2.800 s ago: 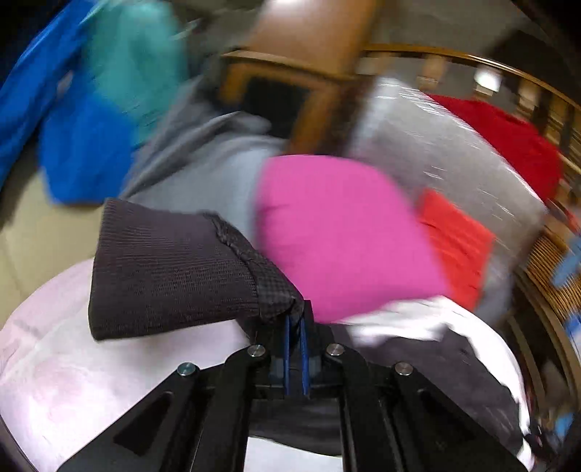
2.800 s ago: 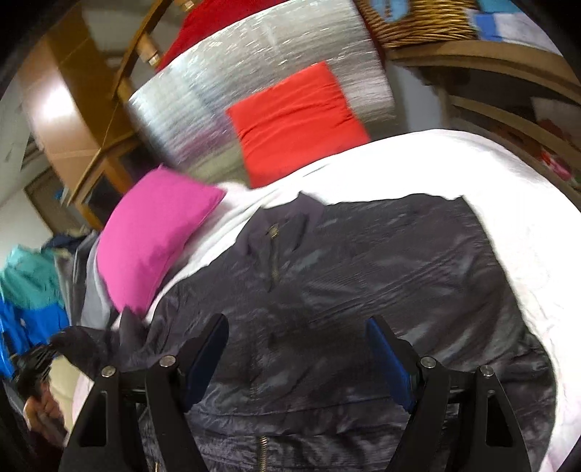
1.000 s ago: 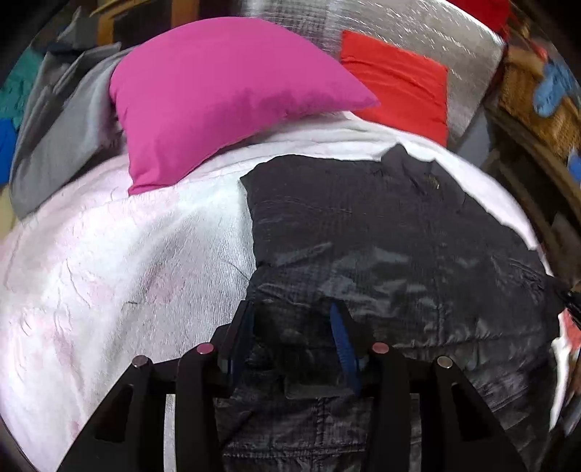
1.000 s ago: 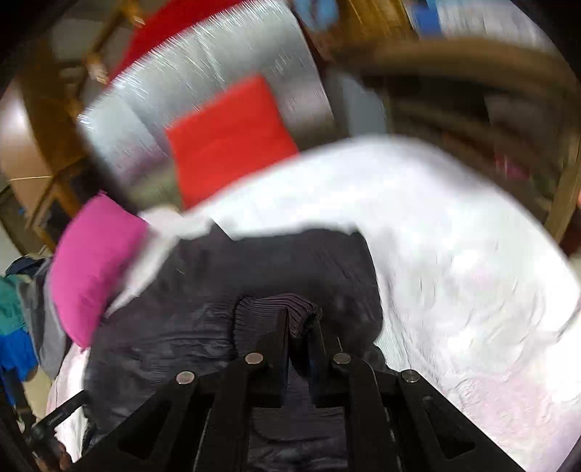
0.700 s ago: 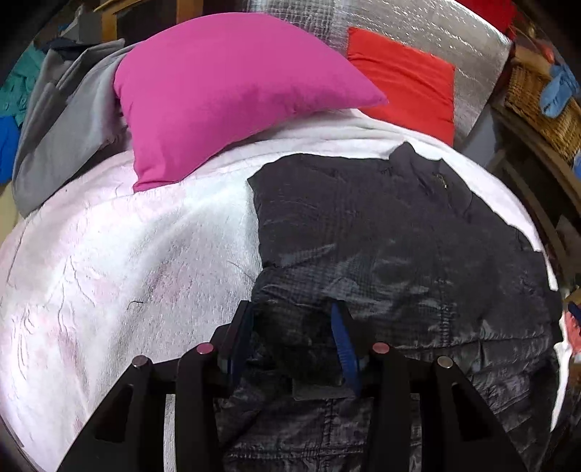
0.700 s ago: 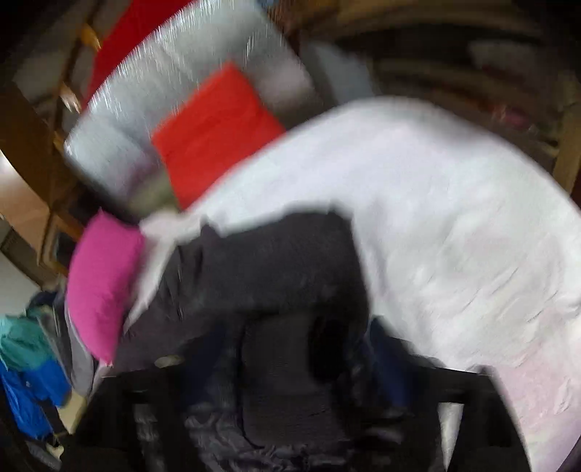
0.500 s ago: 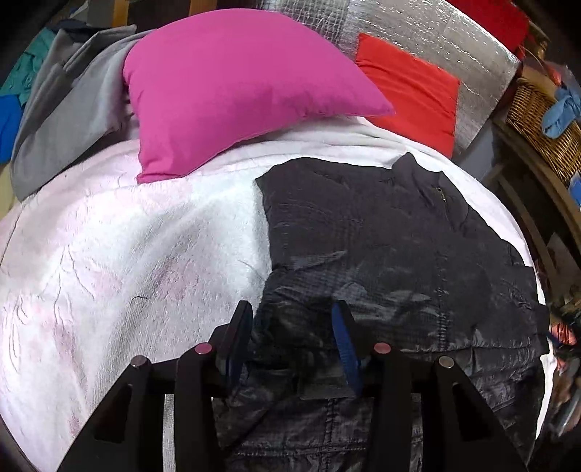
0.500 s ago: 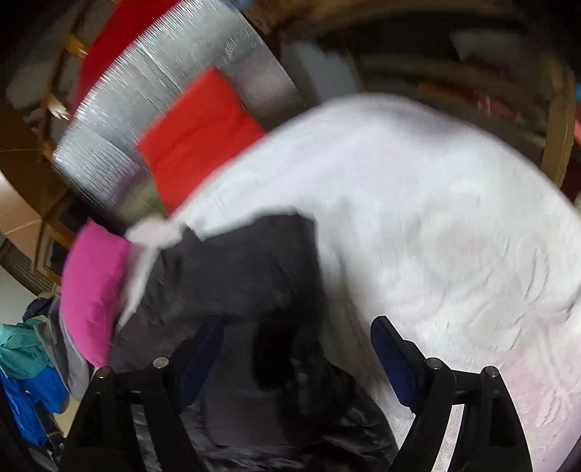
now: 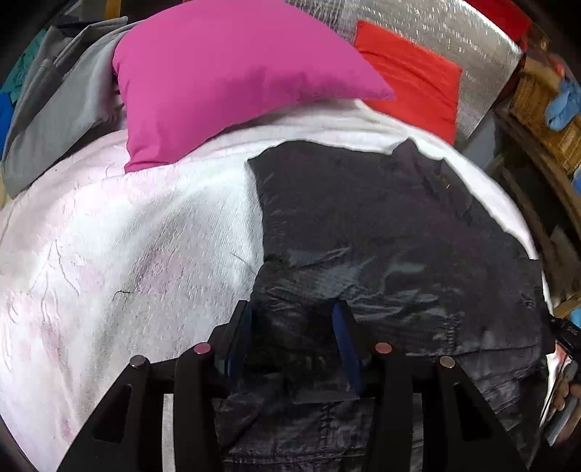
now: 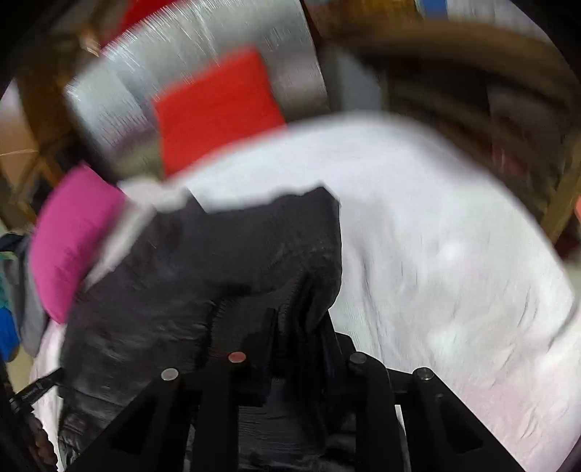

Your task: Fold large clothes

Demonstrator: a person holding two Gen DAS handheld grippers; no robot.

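Observation:
A black shiny jacket [image 9: 392,232] lies front-up on a white bed cover [image 9: 120,247], its left sleeve folded over the body. My left gripper [image 9: 292,319] is open, its blue-padded fingers resting on the folded sleeve near the jacket's left edge. In the blurred right wrist view the jacket [image 10: 203,261] lies left of centre. My right gripper [image 10: 301,326] is shut on a bunched fold of the jacket's right side, with dark fabric rising between the fingers.
A magenta pillow [image 9: 232,72] and a red cushion [image 9: 410,72] lean on a silver padded headboard [image 9: 435,29] behind the jacket. Grey clothes [image 9: 54,109] are piled at the far left. A wicker basket [image 9: 544,119] and wooden shelves stand at the right.
My right gripper, open half a second ago, has shut on the jacket's right side. My left gripper stays open on the folded sleeve and has hardly moved.

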